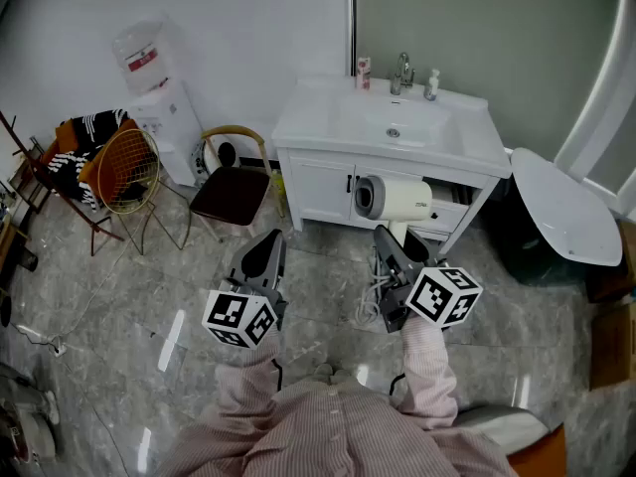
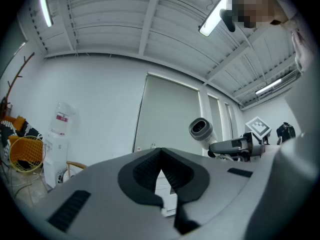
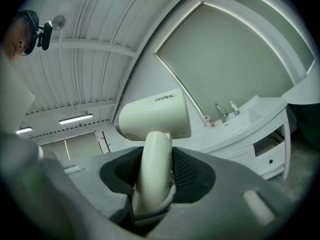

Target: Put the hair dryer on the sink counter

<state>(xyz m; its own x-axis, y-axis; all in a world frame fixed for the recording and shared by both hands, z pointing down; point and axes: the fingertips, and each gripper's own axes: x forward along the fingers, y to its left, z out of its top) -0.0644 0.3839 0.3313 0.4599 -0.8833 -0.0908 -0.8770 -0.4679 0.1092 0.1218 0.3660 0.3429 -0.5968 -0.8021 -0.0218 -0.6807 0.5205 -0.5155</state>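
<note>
My right gripper (image 1: 386,240) is shut on the handle of a cream hair dryer (image 1: 395,199), held up in front of the white sink cabinet. In the right gripper view the hair dryer (image 3: 155,134) stands upright, its handle clamped between the ribbed black pads of the right gripper (image 3: 156,173). The white sink counter (image 1: 308,117) with its basin and tap lies beyond it, and shows as the sink counter (image 3: 260,115) at the right. My left gripper (image 1: 264,256) hangs to the left, shut and empty; the left gripper (image 2: 161,176) shows its pads touching.
A red-capped bottle (image 1: 364,72) and a small pump bottle (image 1: 432,84) stand by the tap (image 1: 403,70). A cabinet drawer (image 1: 452,212) is pulled out. A dark-seated chair (image 1: 231,185), a wire chair (image 1: 127,172) and a water dispenser (image 1: 164,117) stand at the left, a white toilet lid (image 1: 562,207) at the right.
</note>
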